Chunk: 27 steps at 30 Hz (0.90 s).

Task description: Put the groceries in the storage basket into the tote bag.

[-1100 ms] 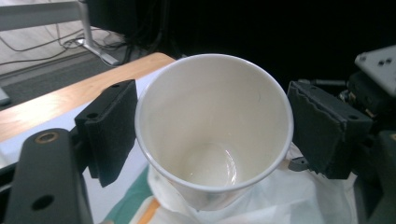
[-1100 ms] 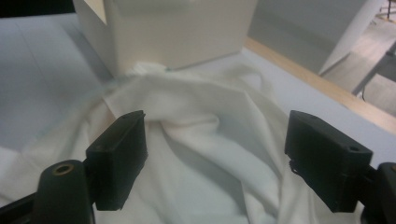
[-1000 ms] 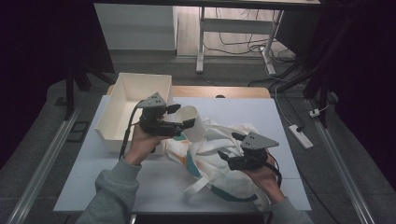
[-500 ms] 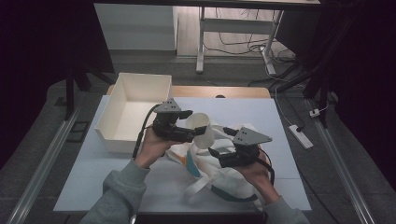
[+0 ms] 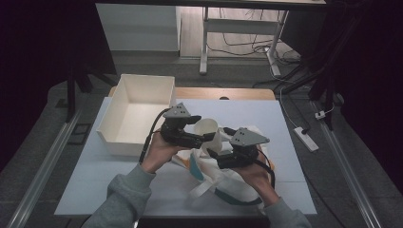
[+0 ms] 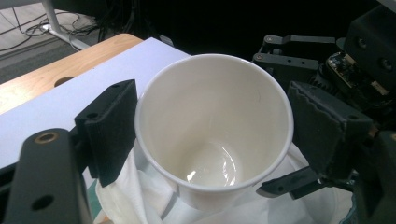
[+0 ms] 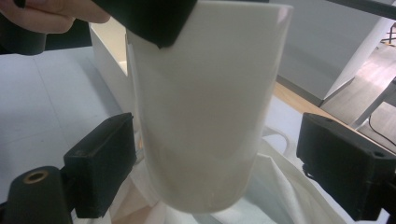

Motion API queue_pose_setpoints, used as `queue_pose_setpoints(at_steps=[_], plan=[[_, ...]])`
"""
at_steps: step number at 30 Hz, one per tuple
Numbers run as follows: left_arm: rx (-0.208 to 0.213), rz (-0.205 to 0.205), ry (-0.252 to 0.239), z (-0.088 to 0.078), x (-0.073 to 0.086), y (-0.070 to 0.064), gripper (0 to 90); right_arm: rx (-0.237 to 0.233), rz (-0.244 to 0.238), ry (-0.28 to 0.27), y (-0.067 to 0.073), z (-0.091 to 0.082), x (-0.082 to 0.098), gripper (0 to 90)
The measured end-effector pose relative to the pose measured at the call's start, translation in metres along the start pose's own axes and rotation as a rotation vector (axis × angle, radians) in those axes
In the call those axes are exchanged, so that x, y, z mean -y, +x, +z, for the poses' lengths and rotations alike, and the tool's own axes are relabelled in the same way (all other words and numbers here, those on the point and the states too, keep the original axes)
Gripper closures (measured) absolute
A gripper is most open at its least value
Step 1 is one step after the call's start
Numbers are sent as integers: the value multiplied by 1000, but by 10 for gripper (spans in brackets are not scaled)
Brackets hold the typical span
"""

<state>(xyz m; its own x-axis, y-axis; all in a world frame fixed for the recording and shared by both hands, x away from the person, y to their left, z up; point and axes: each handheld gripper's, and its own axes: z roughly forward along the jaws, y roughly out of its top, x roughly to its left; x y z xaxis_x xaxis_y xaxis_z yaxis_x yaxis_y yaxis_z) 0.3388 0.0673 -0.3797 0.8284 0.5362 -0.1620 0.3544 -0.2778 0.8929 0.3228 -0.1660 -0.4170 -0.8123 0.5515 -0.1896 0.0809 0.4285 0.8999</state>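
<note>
At worktop centre: a white paper cup [image 5: 207, 130] hangs above a white cloth bag [image 5: 223, 175] with teal and orange trim.
Cup: upright and empty, mouth up, held off the bag between the two claws; its base sits just over the bag's folds in the right gripper view [image 7: 205, 107].
Left claw [image 5: 205, 138]: comes in from 9 o'clock of the cup and pinches it, one pad on each side of the rim in the left gripper view [image 6: 212, 126].
Right claw [image 5: 214, 153]: sits at 5 o'clock of the cup, spread wide; its jaws have just been opening, and the cup stands between them with a gap at each pad.
White bin [image 5: 138, 114]: open and empty, at 10 o'clock of the cup, on the worktop [image 5: 266, 114].
Risk, crush: the thin wall may buckle if the left claw squeezes harder.
Risk, slip: with one grip alone near the rim, the cup could tip and fall onto the bag.
Risk, snag: a bag strap could catch the right claw as it leaves.
</note>
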Motion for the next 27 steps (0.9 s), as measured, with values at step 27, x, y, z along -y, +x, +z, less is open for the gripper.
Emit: queue_pose_setpoints(at_steps=[27], plan=[[8, 29, 34, 12, 2, -9, 201, -38, 12, 25, 2, 11, -1, 212]])
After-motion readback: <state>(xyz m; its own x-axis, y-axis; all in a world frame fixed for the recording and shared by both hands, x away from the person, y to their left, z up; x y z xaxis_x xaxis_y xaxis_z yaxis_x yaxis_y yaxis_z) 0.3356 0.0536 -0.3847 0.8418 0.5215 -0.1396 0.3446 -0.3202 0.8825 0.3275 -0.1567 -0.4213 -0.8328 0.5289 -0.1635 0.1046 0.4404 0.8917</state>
